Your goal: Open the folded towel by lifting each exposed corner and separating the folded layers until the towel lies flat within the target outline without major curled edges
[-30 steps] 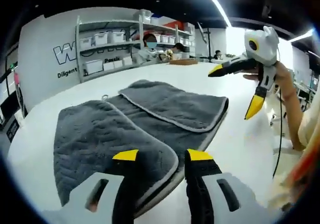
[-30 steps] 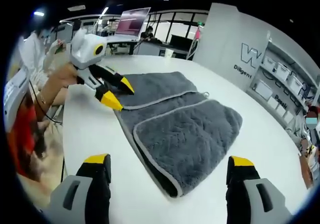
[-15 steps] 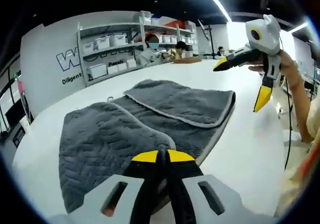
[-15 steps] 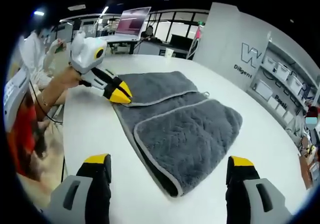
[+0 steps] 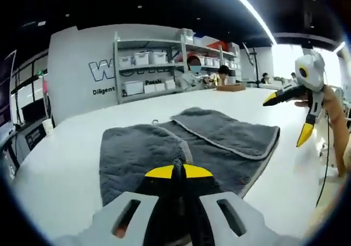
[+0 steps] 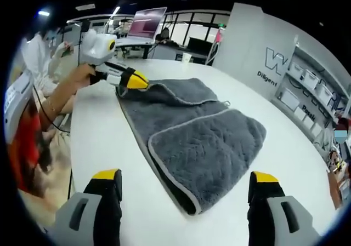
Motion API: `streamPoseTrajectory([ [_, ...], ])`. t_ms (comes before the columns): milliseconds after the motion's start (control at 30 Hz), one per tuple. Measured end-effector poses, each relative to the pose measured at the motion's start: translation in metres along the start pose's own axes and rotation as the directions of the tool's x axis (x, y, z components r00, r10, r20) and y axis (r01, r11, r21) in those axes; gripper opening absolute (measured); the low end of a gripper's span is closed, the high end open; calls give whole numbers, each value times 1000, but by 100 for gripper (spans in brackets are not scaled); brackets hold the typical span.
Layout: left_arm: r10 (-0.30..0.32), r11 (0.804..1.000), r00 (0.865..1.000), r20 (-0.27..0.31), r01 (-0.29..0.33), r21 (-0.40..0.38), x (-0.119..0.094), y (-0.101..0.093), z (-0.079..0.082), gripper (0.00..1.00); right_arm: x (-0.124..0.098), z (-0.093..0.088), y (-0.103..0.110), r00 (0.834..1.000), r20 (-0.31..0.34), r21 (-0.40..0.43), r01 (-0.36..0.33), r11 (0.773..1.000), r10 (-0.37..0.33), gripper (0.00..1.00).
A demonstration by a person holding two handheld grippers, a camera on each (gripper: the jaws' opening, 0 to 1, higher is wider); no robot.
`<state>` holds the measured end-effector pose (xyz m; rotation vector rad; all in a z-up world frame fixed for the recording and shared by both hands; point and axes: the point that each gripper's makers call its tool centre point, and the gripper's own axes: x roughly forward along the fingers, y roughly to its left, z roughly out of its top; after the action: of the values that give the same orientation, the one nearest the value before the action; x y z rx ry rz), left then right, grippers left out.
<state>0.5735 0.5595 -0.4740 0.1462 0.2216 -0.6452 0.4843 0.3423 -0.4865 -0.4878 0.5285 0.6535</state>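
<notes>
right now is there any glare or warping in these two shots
Left gripper view: the ceiling light strip and a window behind the right claw blow out white. Right gripper view: even light, and the white table edge bows from fisheye distortion. The grey towel stays sharp.

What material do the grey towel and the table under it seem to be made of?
The towel looks like plush microfibre or terry: a fuzzy grey pile with a pressed chevron pattern and a smooth, lighter grey stitched border. The table looks like a hard, smooth white laminate or painted board with a matte to slightly glossy finish; the exact material cannot be told from its look alone.
</notes>
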Motion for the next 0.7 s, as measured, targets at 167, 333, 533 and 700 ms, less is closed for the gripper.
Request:
streamPoseTrajectory([
  [167,99,995,995,27,-98,-34,-16,39,5,3,0,0,1,1000,0,0,-1,1000,1,96],
  [333,193,978,980,41,-189,-83,-35,75,1,3,0,-1,0,1000,-5,4,2,1000,-2,97],
  [533,289,951,957,28,-284,-120,-58,110,-12,3,3,-3,1,1000,-20,4,-3,1000,3,97],
  [700,351,929,936,20,-345,-133,-77,129,-18,3,5,-4,3,1000,-28,0,-8,1000,8,97],
])
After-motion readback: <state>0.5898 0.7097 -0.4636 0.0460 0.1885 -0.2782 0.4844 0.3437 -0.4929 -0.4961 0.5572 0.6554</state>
